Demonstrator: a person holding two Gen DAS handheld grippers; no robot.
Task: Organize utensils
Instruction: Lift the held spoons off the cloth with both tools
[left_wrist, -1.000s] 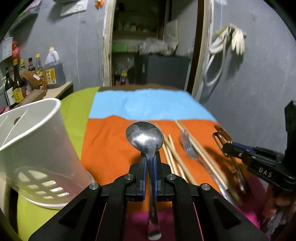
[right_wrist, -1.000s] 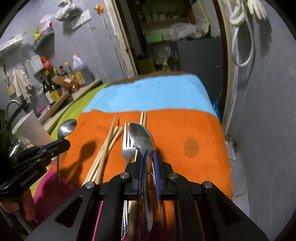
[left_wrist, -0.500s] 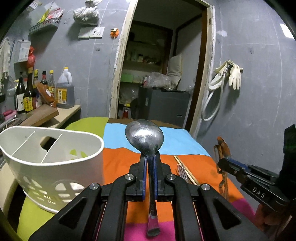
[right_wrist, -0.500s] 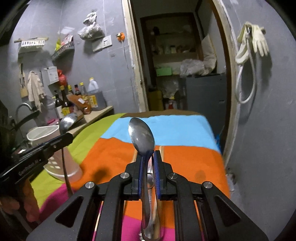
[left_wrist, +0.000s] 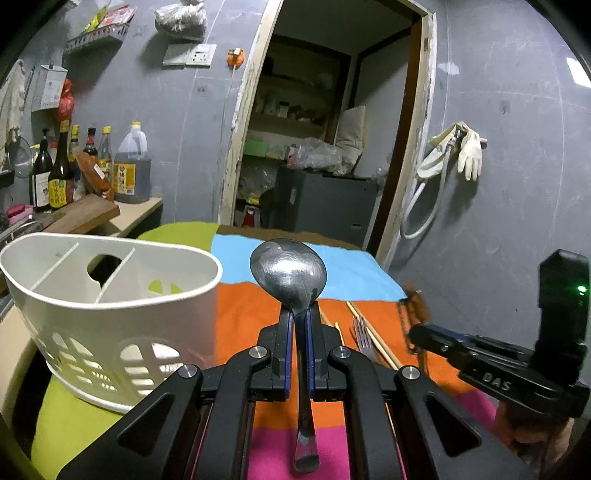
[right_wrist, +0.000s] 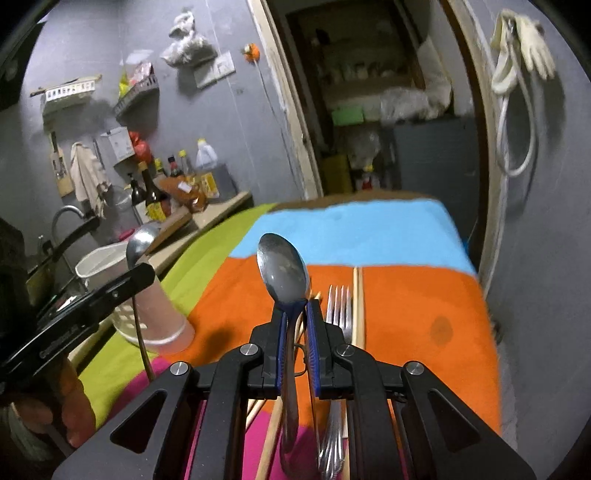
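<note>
With each gripper (left_wrist: 300, 321) (right_wrist: 295, 314) clamped on a spoon (left_wrist: 288, 273) (right_wrist: 282, 273), we should lower handles first into one caddy (left_wrist: 110, 295) compartment.

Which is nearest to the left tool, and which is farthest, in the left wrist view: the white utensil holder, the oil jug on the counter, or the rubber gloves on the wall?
From the left tool, which is shut on a spoon:
1. White utensil holder, close on its left, on the cloth.
2. Oil jug, farther back on the left counter.
3. Rubber gloves, high on the right wall; about as far as the jug, so this order is uncertain.
</note>
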